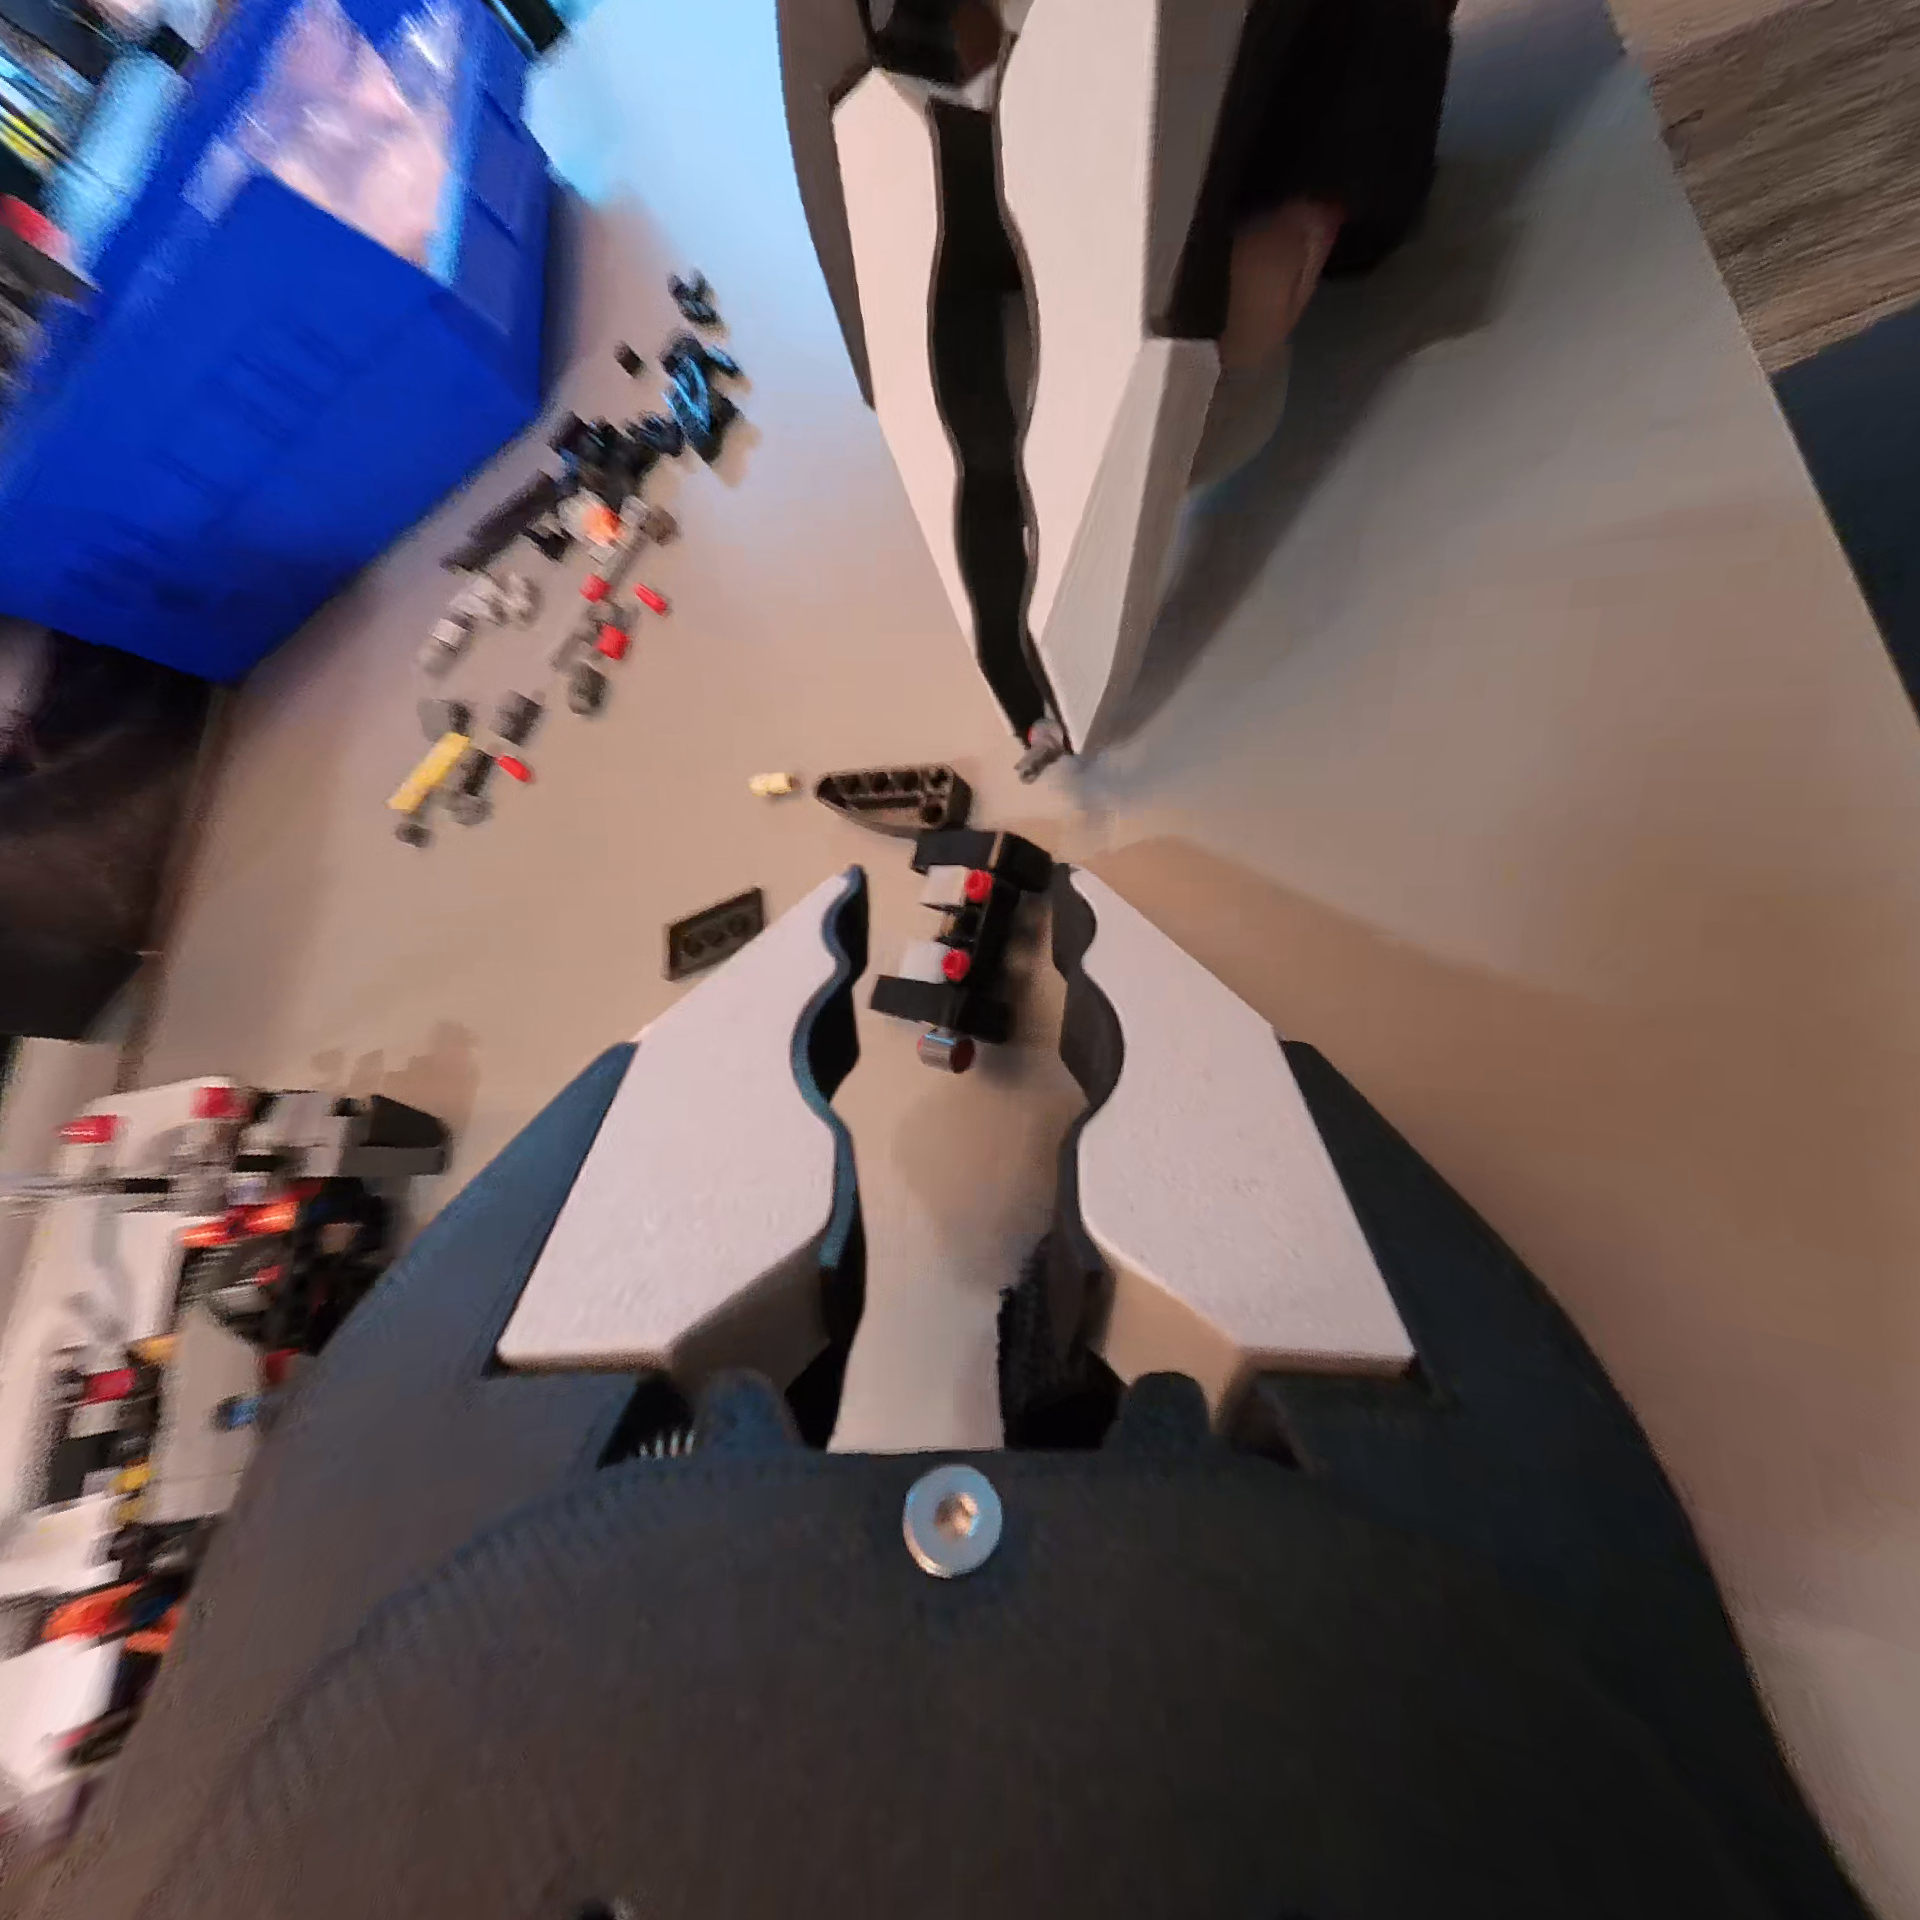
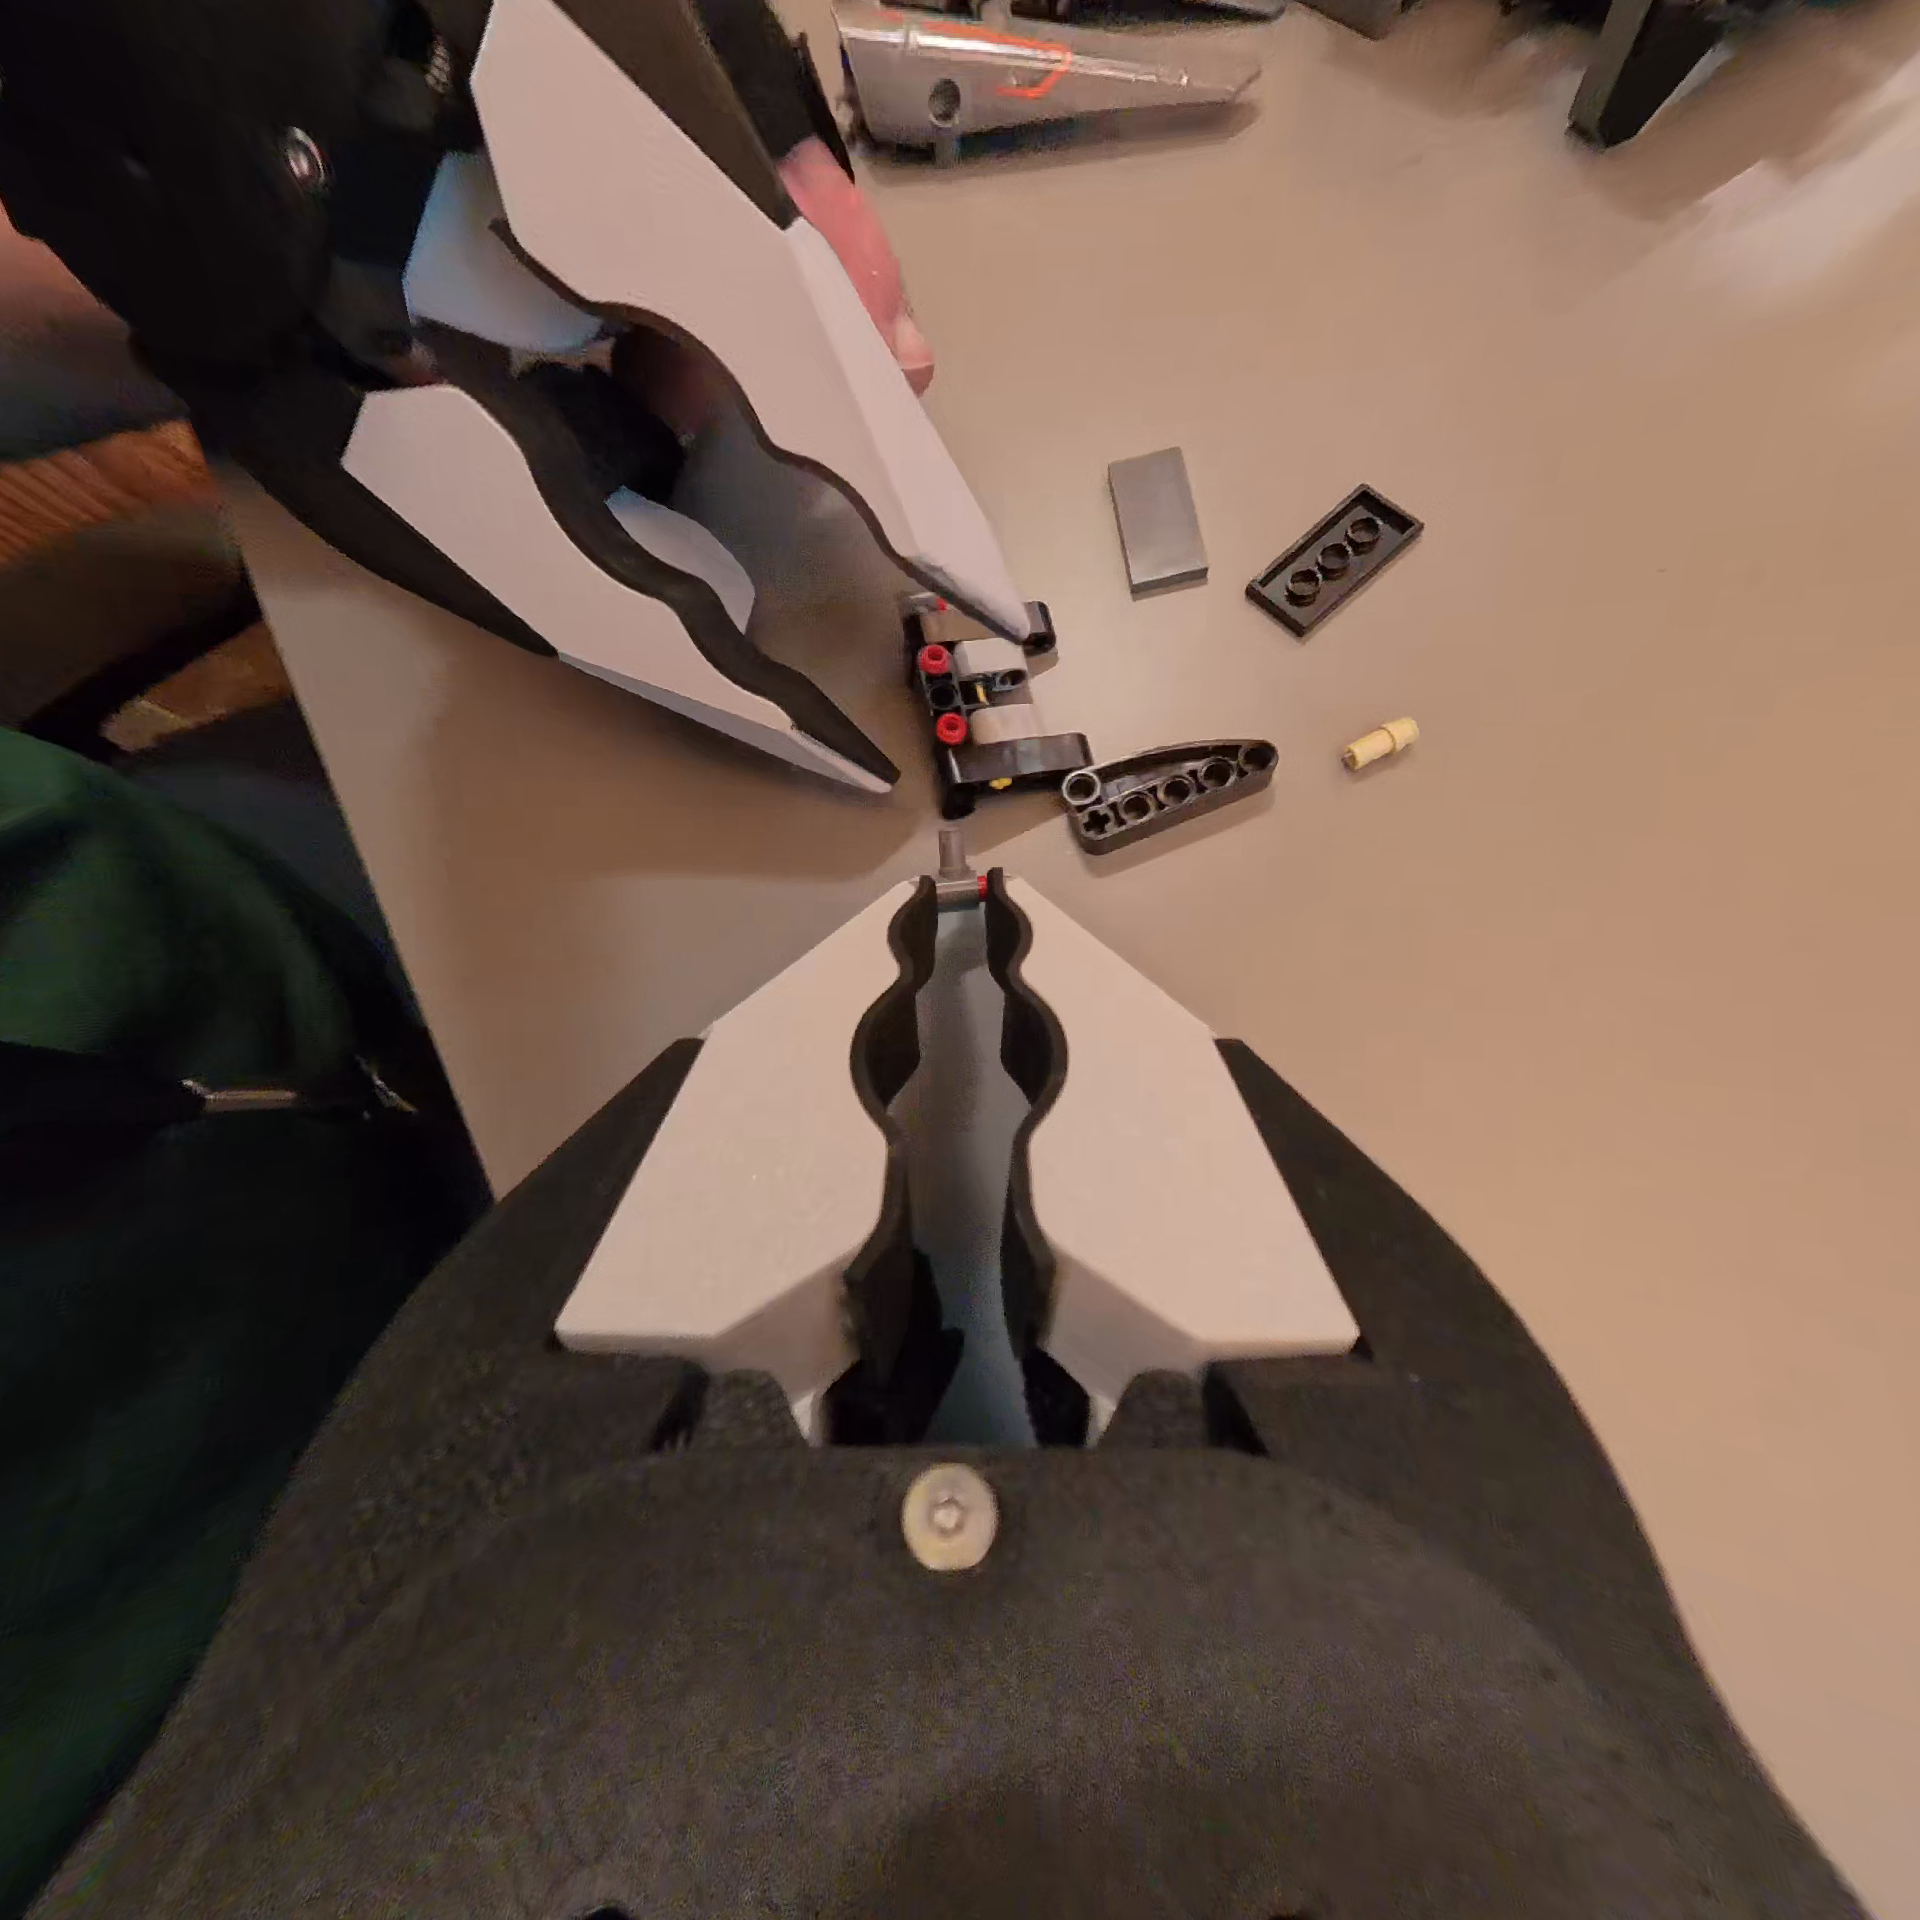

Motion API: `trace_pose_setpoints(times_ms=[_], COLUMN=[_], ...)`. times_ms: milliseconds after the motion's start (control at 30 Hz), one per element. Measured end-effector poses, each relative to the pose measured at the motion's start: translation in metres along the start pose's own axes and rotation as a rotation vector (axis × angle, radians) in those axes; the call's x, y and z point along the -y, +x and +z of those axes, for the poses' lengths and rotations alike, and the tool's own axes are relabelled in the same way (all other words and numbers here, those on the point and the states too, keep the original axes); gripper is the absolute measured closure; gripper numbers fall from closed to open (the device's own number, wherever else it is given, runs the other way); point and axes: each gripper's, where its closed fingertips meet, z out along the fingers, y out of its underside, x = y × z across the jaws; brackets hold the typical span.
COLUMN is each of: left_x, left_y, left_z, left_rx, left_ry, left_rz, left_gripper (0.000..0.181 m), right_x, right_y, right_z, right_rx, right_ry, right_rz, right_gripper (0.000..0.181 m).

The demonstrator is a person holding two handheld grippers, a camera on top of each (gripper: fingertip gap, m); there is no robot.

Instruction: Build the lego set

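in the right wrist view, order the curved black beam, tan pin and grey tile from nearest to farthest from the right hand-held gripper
1. Curved black beam, just ahead and right of the right hand-held gripper.
2. Tan pin, farther right.
3. Grey tile, farthest ahead.

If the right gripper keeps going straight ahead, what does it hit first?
Most likely the small black assembly, just ahead of the grey pin held by the right gripper; depth is uncertain.
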Motion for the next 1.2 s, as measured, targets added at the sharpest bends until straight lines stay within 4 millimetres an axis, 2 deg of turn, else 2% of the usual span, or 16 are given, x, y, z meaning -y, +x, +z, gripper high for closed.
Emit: trace_pose_setpoints(times_ms=[67, 233, 367, 567, 633, 733, 833, 933, 1033, 1200], left_x=[0.01, 0.038, 0.043, 0.046, 0.05, 0.061, 0.071, 0.076, 0.078, 0.079], left_y=[-0.001, 0.012, 0.017, 0.018, 0.013, 0.007, 0.001, -0.001, 0.0, 0.005], left_z=[-0.004, -0.006, -0.005, -0.007, -0.008, -0.01, -0.014, -0.017, -0.018, -0.02], left_rx=[0.04, 0.032, 0.023, 0.009, 0.003, -0.051, -0.134, -0.222, -0.26, -0.319], left_ry=[0.013, 0.046, 0.045, 0.039, 0.062, 0.13, 0.213, 0.249, 0.255, 0.257], left_rz=[0.061, 0.235, 0.301, 0.311, 0.256, 0.105, -0.081, -0.204, -0.238, -0.267], left_gripper=[0.147, 0.157, 0.173, 0.179, 0.179, 0.179, 0.179, 0.179, 0.179, 0.179], right_x=[0.003, 0.013, 0.015, 0.017, 0.023, 0.037, 0.045, 0.041, 0.043, 0.041], right_y=[-0.005, -0.019, -0.025, -0.027, -0.026, -0.022, -0.021, -0.022, -0.026, -0.03], right_z=[-0.005, -0.018, -0.025, -0.03, -0.035, -0.045, -0.059, -0.061, -0.062, -0.062], right_rx=[0.046, 0.187, 0.252, 0.279, 0.265, 0.223, 0.135, 0.038, 0.002, 0.004], right_ry=[0.023, 0.076, 0.086, 0.109, 0.147, 0.247, 0.32, 0.284, 0.298, 0.303], right_rz=[0.023, 0.074, 0.082, 0.075, 0.052, 0.006, -0.146, -0.32, -0.411, -0.465], right_gripper=[0.174, 0.174, 0.174, 0.173, 0.173, 0.162, 0.165, 0.167, 0.17, 0.172])
